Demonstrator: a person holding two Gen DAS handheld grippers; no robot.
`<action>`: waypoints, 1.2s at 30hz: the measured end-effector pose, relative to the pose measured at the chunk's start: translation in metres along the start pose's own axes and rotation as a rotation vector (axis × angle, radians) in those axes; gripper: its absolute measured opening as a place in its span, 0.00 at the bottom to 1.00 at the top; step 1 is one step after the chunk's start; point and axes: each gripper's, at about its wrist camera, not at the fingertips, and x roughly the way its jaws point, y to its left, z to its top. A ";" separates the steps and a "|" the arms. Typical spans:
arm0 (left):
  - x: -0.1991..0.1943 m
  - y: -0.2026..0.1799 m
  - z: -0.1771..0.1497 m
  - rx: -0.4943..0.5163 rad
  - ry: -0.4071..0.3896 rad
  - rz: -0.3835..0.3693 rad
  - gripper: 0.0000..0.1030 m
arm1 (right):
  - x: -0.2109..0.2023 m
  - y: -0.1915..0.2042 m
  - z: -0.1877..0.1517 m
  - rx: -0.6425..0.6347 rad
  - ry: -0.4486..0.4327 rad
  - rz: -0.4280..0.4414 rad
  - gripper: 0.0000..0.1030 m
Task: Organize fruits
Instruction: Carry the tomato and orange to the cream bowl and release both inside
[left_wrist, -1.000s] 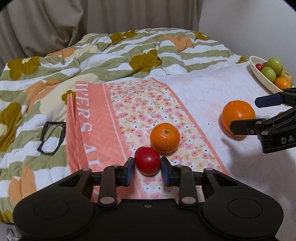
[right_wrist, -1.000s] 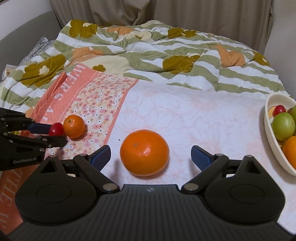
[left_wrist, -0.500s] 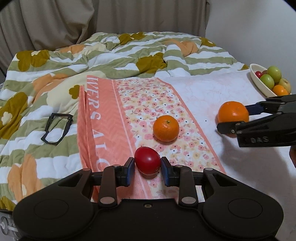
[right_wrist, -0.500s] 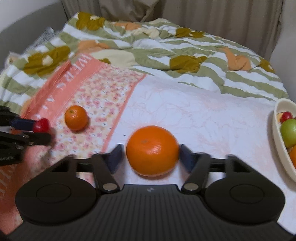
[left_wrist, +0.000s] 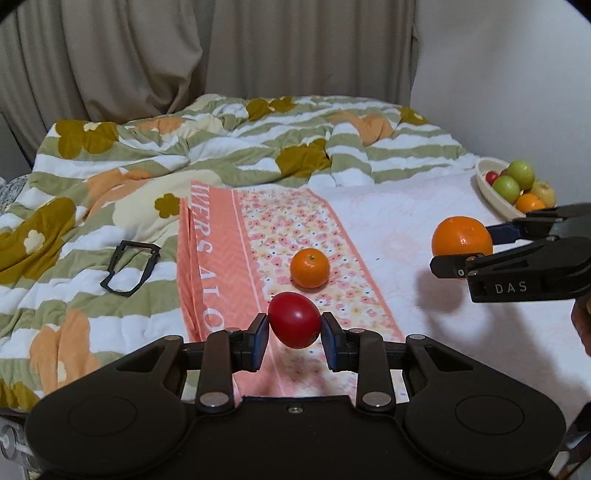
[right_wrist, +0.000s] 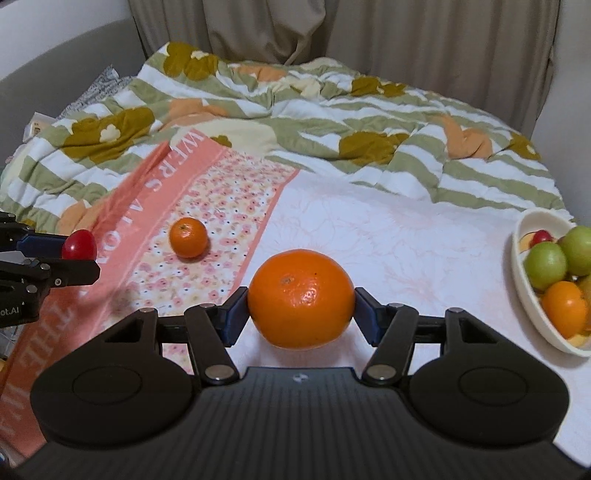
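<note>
Here the left gripper has its jaws pinching a red tomato, one blue pad against each side of it, and the fruit hangs clear above the pink floral cloth spread over the bed; a soft shadow lies on the cloth beneath it. The right gripper has its jaws clamped on a large orange, gripped at its left and right sides and lifted off the white sheet toward the bed's right side. From the left wrist view the right gripper shows side-on at the right edge, the large orange sticking out from between its fingers. From the right wrist view the left gripper comes in from the left edge with the red tomato between its tips. A small tangerine rests on the flowered part of the cloth, near the middle of the bed and apart from both grippers. A white oval bowl sits at the bed's right edge, holding two green apples, an orange fruit, a small red fruit and something yellow-green behind. A crumpled quilt with green stripes and flower shapes covers the far side and left of the bed, and a black clip-like frame lies on it left of the cloth. Beige curtains hang behind the bed.
</note>
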 end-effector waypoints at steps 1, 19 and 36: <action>-0.005 -0.001 -0.001 -0.011 -0.005 -0.002 0.33 | -0.005 0.000 -0.001 0.002 -0.005 -0.003 0.73; -0.084 -0.099 0.008 -0.063 -0.142 0.066 0.33 | -0.111 -0.078 -0.037 0.065 -0.072 0.022 0.73; -0.045 -0.258 0.064 -0.106 -0.176 0.030 0.33 | -0.152 -0.254 -0.049 0.019 -0.109 0.026 0.73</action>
